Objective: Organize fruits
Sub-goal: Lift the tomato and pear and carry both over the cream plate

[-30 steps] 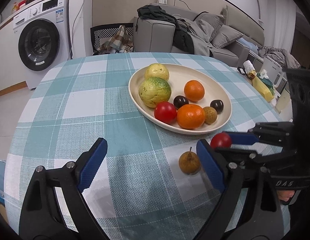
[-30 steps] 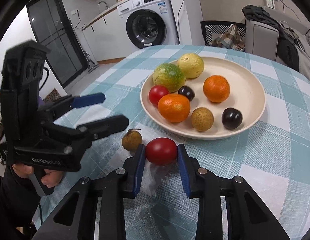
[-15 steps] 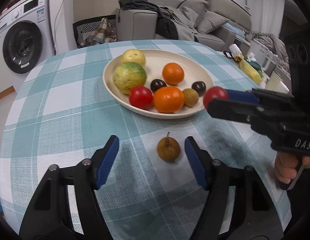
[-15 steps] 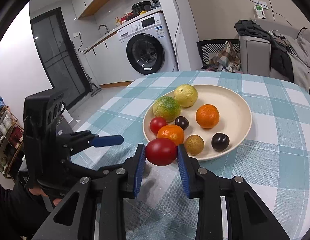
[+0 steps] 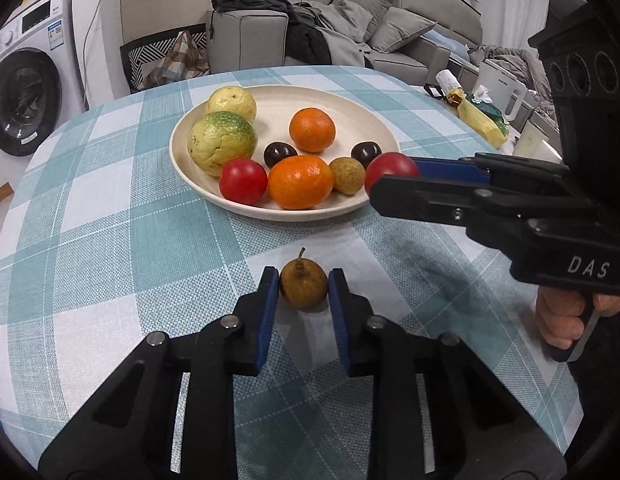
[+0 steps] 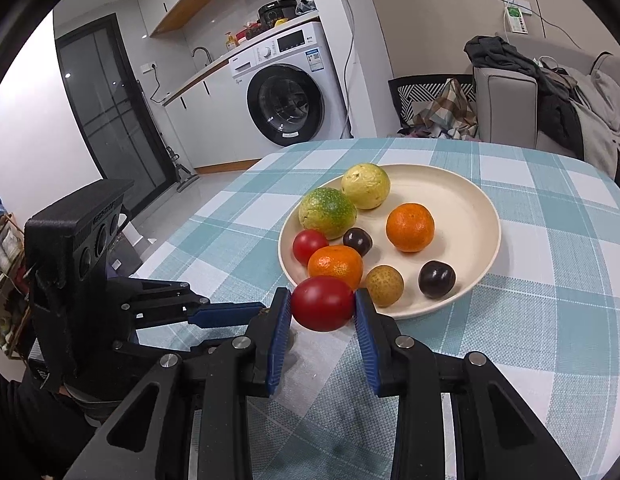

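On the worktop before the plate, your left claw pinches the brown fruit; your right claw grips a red tomato. Lift carelessly and either round fruit may slip and roll away.

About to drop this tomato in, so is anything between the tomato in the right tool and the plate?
No barrier. The tomato hangs at the plate's near rim. An orange and a small brown fruit sit just inside.
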Tool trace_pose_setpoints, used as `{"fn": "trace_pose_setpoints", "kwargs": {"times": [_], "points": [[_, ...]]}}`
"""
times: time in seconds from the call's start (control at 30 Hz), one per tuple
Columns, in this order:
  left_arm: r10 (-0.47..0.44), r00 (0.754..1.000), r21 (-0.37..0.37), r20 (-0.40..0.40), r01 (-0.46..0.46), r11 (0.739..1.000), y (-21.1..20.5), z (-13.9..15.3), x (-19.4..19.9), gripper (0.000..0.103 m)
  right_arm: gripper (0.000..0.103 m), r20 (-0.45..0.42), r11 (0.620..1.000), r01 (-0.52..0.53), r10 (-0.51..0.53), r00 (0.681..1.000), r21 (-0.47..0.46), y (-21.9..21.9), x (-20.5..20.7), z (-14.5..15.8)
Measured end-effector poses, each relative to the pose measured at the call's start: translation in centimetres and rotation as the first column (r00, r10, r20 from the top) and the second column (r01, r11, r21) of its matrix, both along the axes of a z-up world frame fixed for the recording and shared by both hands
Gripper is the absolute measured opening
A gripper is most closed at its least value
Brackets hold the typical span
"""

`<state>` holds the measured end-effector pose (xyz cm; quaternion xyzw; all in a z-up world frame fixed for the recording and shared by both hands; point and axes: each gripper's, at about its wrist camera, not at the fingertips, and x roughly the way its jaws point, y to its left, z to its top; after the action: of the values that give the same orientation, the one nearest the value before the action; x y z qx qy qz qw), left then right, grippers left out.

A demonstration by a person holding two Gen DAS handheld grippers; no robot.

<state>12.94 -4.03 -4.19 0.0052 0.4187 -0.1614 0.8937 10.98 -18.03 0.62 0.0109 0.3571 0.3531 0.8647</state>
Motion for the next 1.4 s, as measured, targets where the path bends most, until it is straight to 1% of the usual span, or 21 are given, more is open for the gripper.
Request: {"fn": "trace_pose_setpoints", "kwargs": {"times": [0.17,0.27,0.43,0.63,0.77,0.87,1.03,1.1,1.27,1.4], "points": [[0.0,1.0,-0.007,0.002,0.0,1.0,0.2,0.0,0.0,0.023,0.033,0.002,1.0,0.007,-0.007,1.0,0.001,-0.2,0.0,-0.2],[0.007,1.0,-0.03,0.009,-0.007,1.0,0.6,0.2,0.0,0.023,0.033,0.007,1.0,0.02,-0.02,1.0,0.007,-0.4,0.1,-0.1],[0.031,0.999,-0.053,0.029,-0.029,0.998,1.2,0.6,0.1,0.023,0.033,0.021,0.997,0.072,-0.072,0.997,0.037,-1.5,0.3,0.2],[0.067,0.995,-0.091,0.073,-0.06,0.994,2.0,1.5,-0.2,0.023,0.033,0.027,0.987,0.149,-0.15,0.988,0.052,-2.6,1.0,0.4],[0.103,0.991,-0.134,0.09,-0.09,0.987,2.9,2.0,-0.2,0.023,0.033,0.024,0.98,0.195,-0.196,0.98,0.05,-3.3,1.4,0.4],[0.128,0.987,-0.149,0.099,-0.113,0.982,3.4,2.2,-0.1,0.023,0.033,0.024,0.975,0.22,-0.22,0.975,0.033,-3.5,1.6,0.2],[0.145,0.982,-0.149,0.119,-0.126,0.981,3.6,2.4,-0.2,0.023,0.033,0.025,0.973,0.228,-0.229,0.973,0.021,-3.5,1.7,0.1],[0.149,0.98,-0.132,0.13,-0.132,0.983,3.4,2.4,0.0,0.023,0.033,0.033,0.974,0.228,-0.228,0.973,0.015,-3.3,1.6,0.1],[0.15,0.979,-0.142,0.135,-0.131,0.981,2.7,2.6,0.6,0.023,0.033,0.043,0.976,0.217,-0.217,0.975,0.008,-2.9,1.4,0.1],[0.155,0.977,-0.123,0.147,-0.137,0.983,1.8,2.9,1.3,0.023,0.033,0.036,0.978,0.21,-0.21,0.977,0.01,-2.8,1.5,-0.1]]}}
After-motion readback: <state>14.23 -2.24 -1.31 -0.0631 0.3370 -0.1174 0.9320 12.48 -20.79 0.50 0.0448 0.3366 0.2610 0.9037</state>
